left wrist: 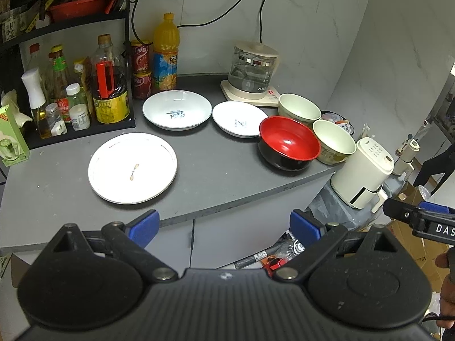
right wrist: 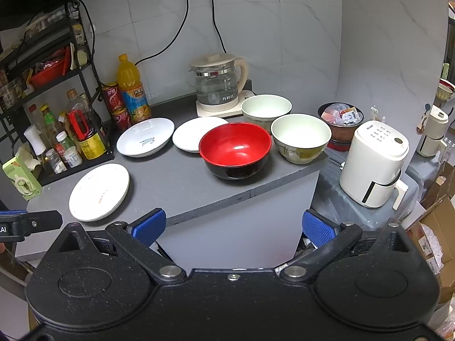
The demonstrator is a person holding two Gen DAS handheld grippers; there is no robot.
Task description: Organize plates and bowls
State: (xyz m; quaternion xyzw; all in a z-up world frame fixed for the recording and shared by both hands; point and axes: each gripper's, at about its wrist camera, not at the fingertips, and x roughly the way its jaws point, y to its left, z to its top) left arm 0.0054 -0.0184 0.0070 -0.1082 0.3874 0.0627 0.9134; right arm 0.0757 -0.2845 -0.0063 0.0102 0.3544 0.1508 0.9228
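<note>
On the grey counter (left wrist: 216, 182) lie a flat white plate (left wrist: 132, 167), a deep white plate with "Sweet" lettering (left wrist: 177, 113) and a smaller white plate (left wrist: 240, 122). To their right stand a red-and-black bowl (left wrist: 288, 142) and two cream bowls (left wrist: 333, 141) (left wrist: 298, 107). The same dishes show in the right wrist view: flat plate (right wrist: 99, 191), lettered plate (right wrist: 145, 137), small plate (right wrist: 190, 137), red bowl (right wrist: 235, 150), cream bowls (right wrist: 301, 138) (right wrist: 266, 108). My left gripper (left wrist: 223, 226) and right gripper (right wrist: 232, 226) are open, empty, in front of the counter edge.
A black rack with bottles (left wrist: 82, 96) stands at the back left, with an orange juice bottle (left wrist: 165, 54) and red cans (left wrist: 140, 68) beside it. A glass kettle (left wrist: 253, 71) is at the back. A cream appliance (right wrist: 375, 164) and a full bowl (right wrist: 341, 122) sit right of the counter.
</note>
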